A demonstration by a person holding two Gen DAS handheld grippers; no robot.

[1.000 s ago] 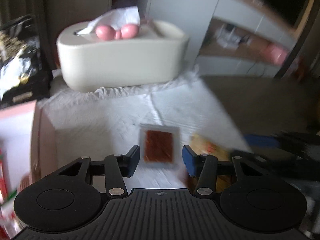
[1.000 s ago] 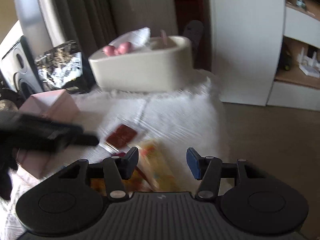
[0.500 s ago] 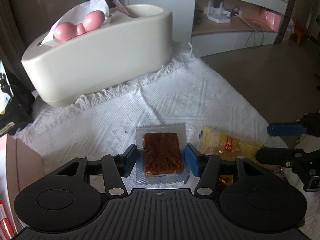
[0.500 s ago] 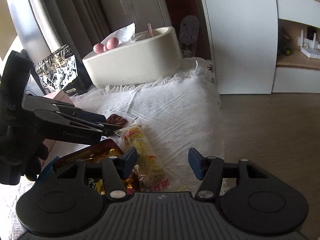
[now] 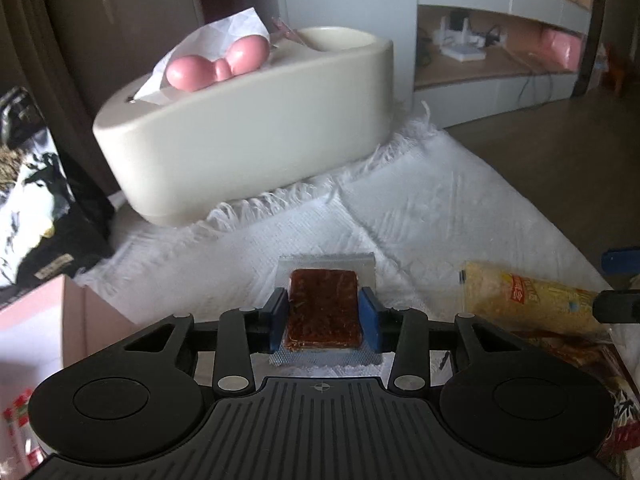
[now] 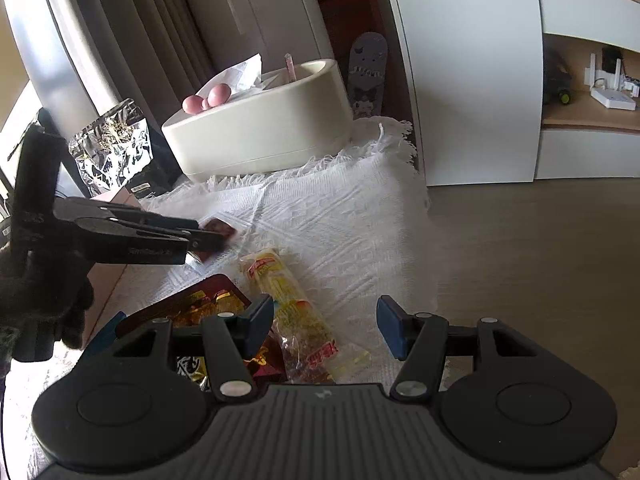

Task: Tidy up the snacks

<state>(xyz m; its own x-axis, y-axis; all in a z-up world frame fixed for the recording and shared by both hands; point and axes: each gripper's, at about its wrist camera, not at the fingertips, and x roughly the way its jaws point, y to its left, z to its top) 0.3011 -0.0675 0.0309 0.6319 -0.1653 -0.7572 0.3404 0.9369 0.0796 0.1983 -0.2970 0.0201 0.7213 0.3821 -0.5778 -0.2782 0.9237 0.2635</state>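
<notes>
Closing left gripper (image 5: pixel 325 312) on brown snack packet (image 5: pixel 323 312) before tissue box (image 5: pixel 248 136) | light, flat, slippery film; hold long edges | right gripper (image 6: pixel 325 326) open, empty

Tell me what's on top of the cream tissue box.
On the tissue box sit a pink bow and a tissue sticking up behind it. The box's inside is hidden.

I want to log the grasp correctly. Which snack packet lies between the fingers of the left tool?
The small clear packet with the brown slab, between the closing left tool; the long yellow packet lies aside.
</notes>
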